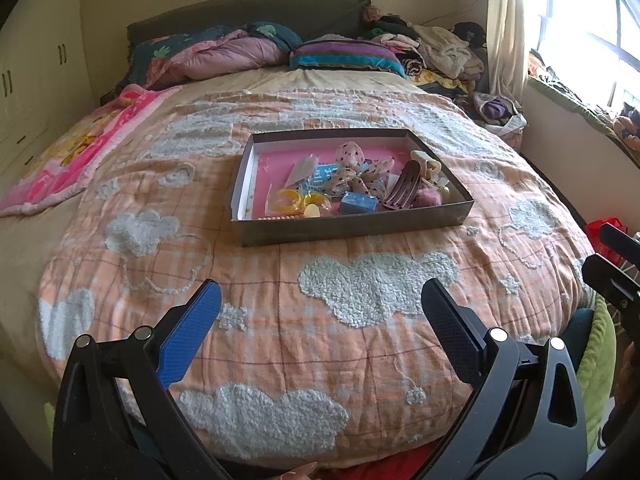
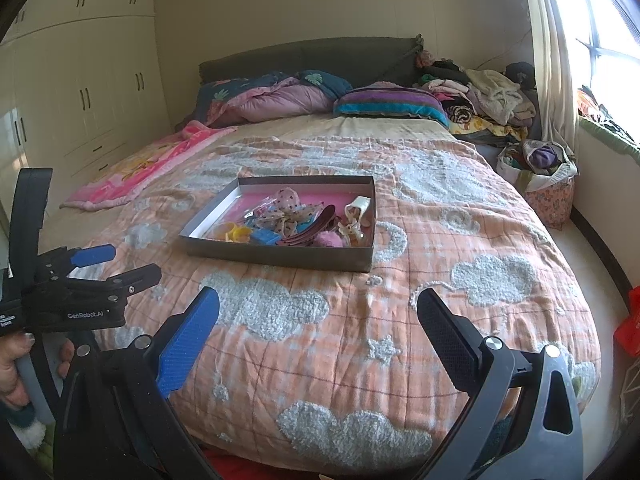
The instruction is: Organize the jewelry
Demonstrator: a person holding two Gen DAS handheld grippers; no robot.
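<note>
- The tray point(image 1: 352, 222) of jewelry and hair pieces sits mid-bed on the cloud quilt point(image 1: 372, 288), nothing blocking it.
- Left gripper point(image 1: 320, 312) and right gripper point(image 2: 318, 312) hover near, jaws wide apart, empty.
- Only the right view shows a hand point(image 2: 16, 368) on the left handle.

— Left wrist view: from where? 
— From the near foot of the bed, low over the peach quilt with fluffy grey clouds point(image 1: 360, 248), facing the far dark headboard point(image 1: 248, 12). 
— And the right wrist view? 
— Set further right, a little higher, angled leftward toward the cream wardrobe doors point(image 2: 84, 80). 
— Near the shallow grey cardboard tray with a pink floor point(image 1: 352, 226)? 
— Well back in both; tray point(image 2: 280, 258) mid-frame. 
— Shared? 
— Quilt, tray, headboard, pillows, bright window at right. Left gripper point(image 2: 120, 264) seen at the right view's left edge.
</note>
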